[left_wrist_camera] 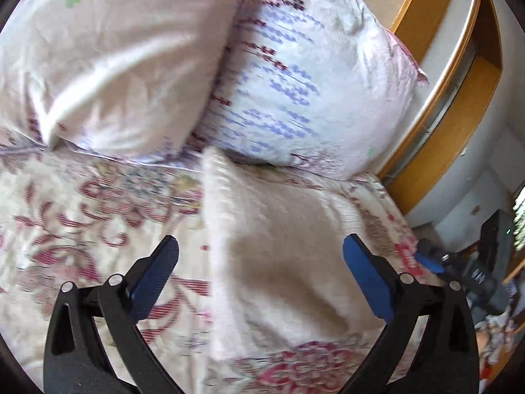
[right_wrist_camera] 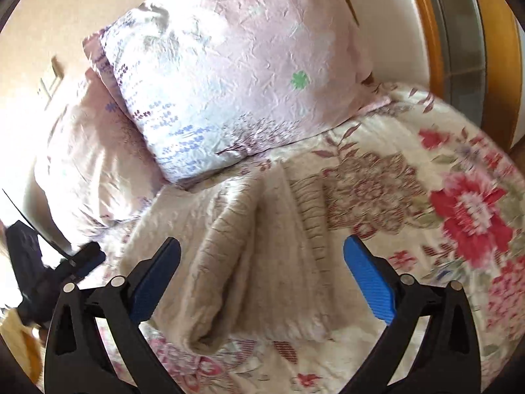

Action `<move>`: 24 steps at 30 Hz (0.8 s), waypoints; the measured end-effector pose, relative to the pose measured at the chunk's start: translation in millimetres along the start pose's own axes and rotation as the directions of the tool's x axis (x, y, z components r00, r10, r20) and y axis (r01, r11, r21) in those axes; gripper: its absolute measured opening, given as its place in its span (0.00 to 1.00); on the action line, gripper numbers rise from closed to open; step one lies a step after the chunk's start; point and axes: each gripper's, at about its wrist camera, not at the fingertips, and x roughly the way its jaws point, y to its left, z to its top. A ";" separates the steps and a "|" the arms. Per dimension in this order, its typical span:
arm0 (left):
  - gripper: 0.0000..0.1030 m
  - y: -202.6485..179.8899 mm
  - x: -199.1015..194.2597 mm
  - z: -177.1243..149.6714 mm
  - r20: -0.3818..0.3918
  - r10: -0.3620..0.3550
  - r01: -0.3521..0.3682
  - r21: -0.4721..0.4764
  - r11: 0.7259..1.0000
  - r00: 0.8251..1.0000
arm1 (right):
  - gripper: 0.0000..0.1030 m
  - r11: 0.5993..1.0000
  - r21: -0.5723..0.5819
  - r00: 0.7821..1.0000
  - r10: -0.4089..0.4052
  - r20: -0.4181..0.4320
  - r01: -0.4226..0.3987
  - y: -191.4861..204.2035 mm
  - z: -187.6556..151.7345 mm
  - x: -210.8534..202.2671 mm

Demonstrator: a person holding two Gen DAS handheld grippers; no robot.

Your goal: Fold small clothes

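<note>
At the left of the frame we see two pink pillows (right_wrist_camera: 210, 75) on the floral bedspread (right_wrist_camera: 459, 213). Centre frame, our left gripper (left_wrist_camera: 261, 262) and right gripper (right_wrist_camera: 262, 262) hang released, jaws wide, over the folded beige garment (right_wrist_camera: 249, 262).

Bright daylight in both views, strongest at the left edge of the right wrist view, where the wall (right_wrist_camera: 29, 65) is washed out to white glare. Motion blur and comb-like streaks over the pillows (left_wrist_camera: 279, 75) and the floral bedspread (right_wrist_camera: 469, 210). Strong fisheye bending at the rims, with dark corners.
</note>
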 end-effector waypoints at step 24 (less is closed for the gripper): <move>0.98 6.6 18.1 -38.5 -0.061 0.167 -0.149 0.238 0.960 0.984 | 0.45 0.972 0.203 0.957 0.169 -0.235 -0.122 6.1 1.8 92.3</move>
